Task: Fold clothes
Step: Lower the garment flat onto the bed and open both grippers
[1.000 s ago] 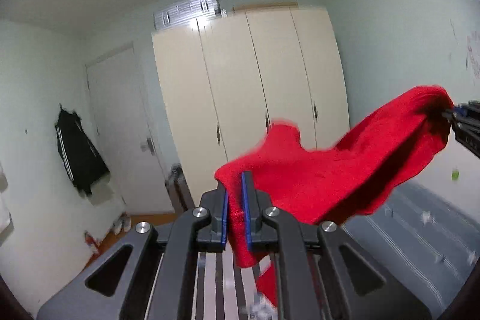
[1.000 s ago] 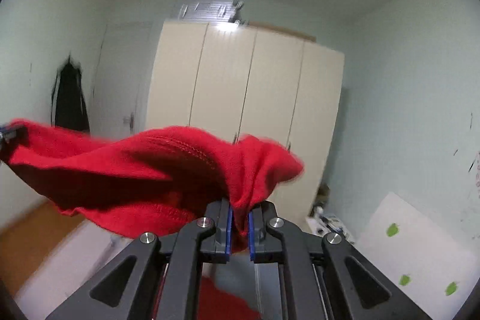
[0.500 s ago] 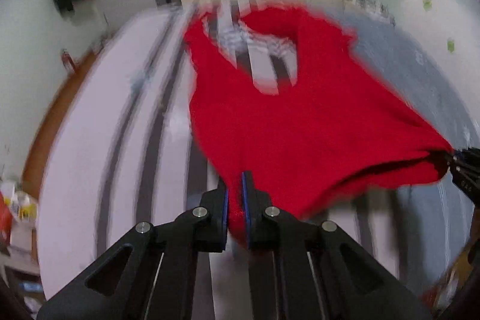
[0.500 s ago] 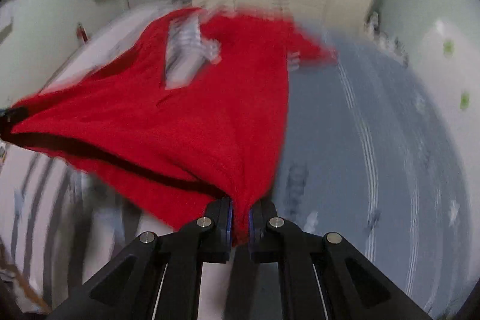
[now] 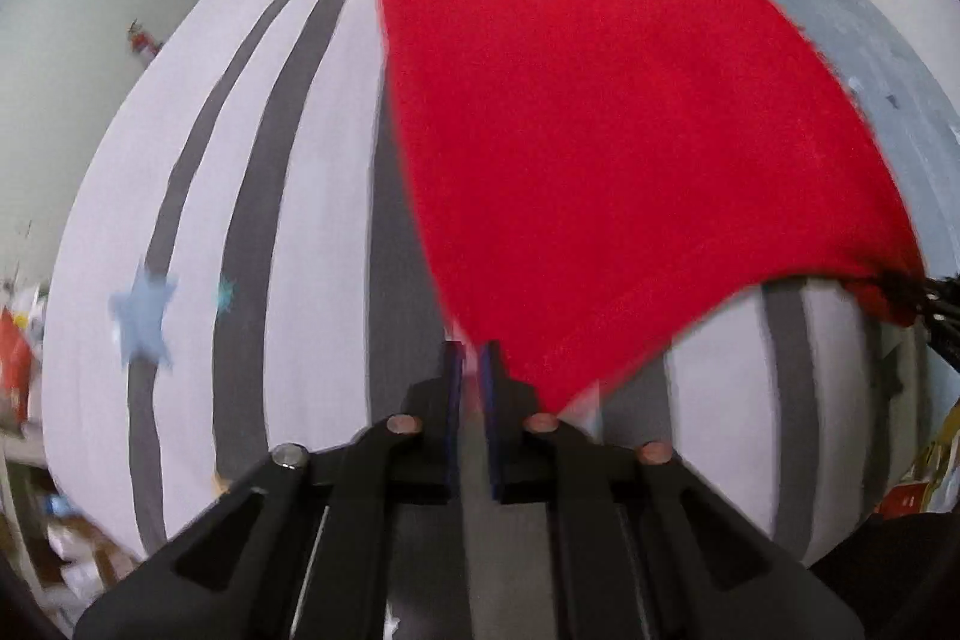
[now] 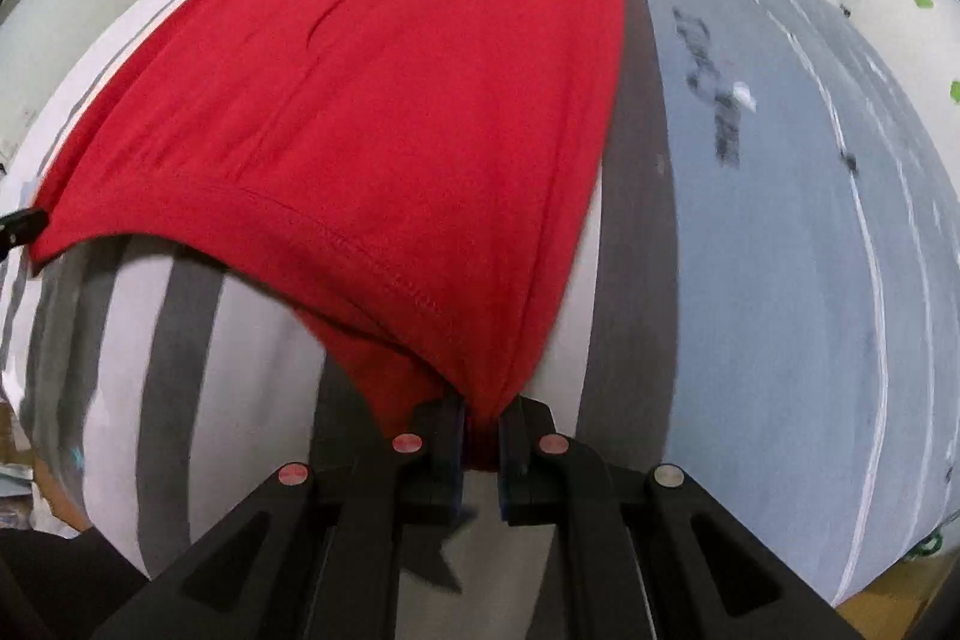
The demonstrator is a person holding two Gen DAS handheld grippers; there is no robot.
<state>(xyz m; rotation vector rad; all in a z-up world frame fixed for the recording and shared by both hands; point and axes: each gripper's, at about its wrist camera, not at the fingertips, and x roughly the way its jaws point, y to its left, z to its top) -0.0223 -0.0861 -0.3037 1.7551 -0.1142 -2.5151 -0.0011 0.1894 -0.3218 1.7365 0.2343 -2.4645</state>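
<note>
Across the striped bed (image 5: 180,220), a red T-shirt (image 5: 600,130) runs 6 to 12 o'clock, collar far; left gripper (image 5: 472,376) and right gripper (image 6: 480,430) jaws pinch its hem corners.

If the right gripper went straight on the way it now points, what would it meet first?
The right gripper is shut on the hem of the red shirt, so the shirt itself lies straight ahead, spread over the striped bed cover. Probably cloth first, then bed; depth is unclear.

Red shirt (image 6: 384,112) covering mid-bed (image 5: 180,196), striped sides seemingly clear
</note>
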